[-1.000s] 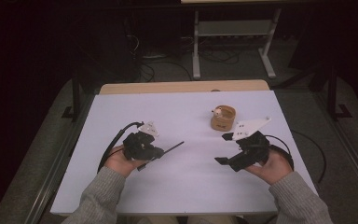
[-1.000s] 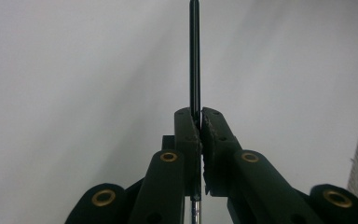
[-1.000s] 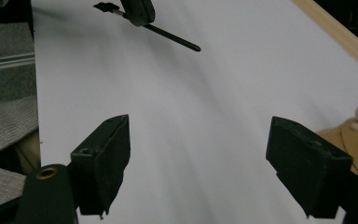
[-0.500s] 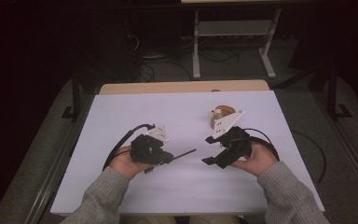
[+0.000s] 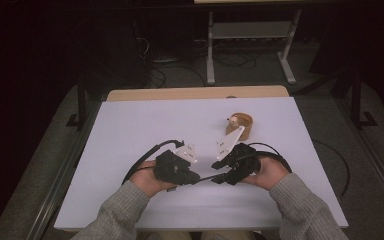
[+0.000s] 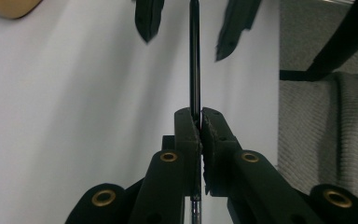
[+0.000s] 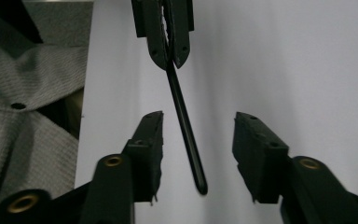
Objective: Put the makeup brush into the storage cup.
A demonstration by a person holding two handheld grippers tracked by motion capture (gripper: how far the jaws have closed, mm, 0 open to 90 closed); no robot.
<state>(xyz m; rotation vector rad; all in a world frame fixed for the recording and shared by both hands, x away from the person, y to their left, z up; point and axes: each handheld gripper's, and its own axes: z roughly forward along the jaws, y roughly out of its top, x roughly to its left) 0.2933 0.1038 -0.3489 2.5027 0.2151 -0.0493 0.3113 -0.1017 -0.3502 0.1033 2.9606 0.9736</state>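
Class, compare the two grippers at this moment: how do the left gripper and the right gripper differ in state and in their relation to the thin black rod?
The left gripper is shut on the thin black rod; the right gripper is open, its jaws just closing, with the rod's free end between them but untouched. The left gripper holds the rod at one end; the right gripper only straddles the other. Both are black, hand-held, and point at each other above the white table.

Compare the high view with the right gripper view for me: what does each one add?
High view alone: both hands, the left one, the cables, the round wooden holder far on the table, and the floor beyond. Right gripper view alone: the right tongs have just been closing, a gap left on each side of the pen, its free end between them untouched. Shared: the left tongs clamped on the pen's other end, over the white tabletop.
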